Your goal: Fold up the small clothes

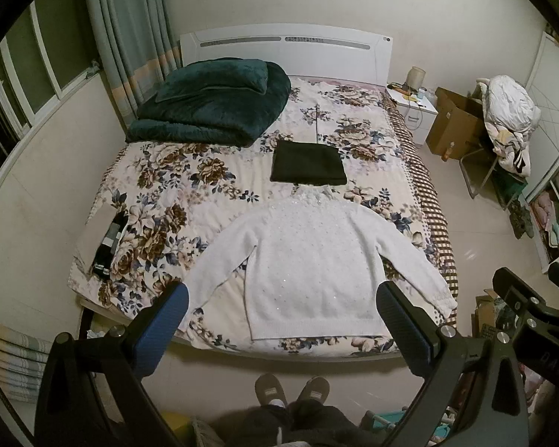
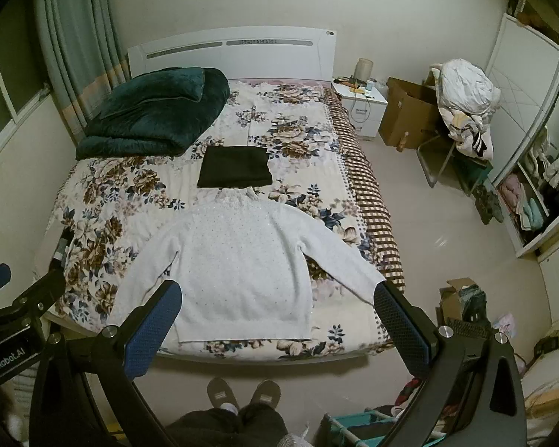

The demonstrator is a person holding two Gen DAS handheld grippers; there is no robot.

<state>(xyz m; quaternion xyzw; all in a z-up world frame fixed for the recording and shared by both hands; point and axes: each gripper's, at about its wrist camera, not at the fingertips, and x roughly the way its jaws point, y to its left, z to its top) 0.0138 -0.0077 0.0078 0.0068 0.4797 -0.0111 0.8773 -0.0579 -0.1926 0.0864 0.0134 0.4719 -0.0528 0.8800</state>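
Note:
A white knit sweater (image 1: pixel 309 260) lies flat on the floral bedspread (image 1: pixel 190 186), sleeves spread out, hem toward the bed's foot; it also shows in the right wrist view (image 2: pixel 242 264). A folded dark garment (image 1: pixel 307 163) lies just beyond its collar, and shows in the right wrist view too (image 2: pixel 234 172). My left gripper (image 1: pixel 283 298) is open and empty, held high above the sweater's hem. My right gripper (image 2: pixel 277 298) is open and empty, also high above the sweater's lower part. The right gripper's body shows at the right edge of the left wrist view (image 1: pixel 533 305).
A folded dark green blanket (image 1: pixel 212 104) lies at the bed's head on the left. Striped folded items (image 1: pixel 108 242) sit at the bed's left edge. A nightstand (image 1: pixel 413 104), cardboard box (image 1: pixel 454 123) and chair piled with clothes (image 1: pixel 507 119) stand right. My slippered feet (image 1: pixel 290 391) stand at the bed's foot.

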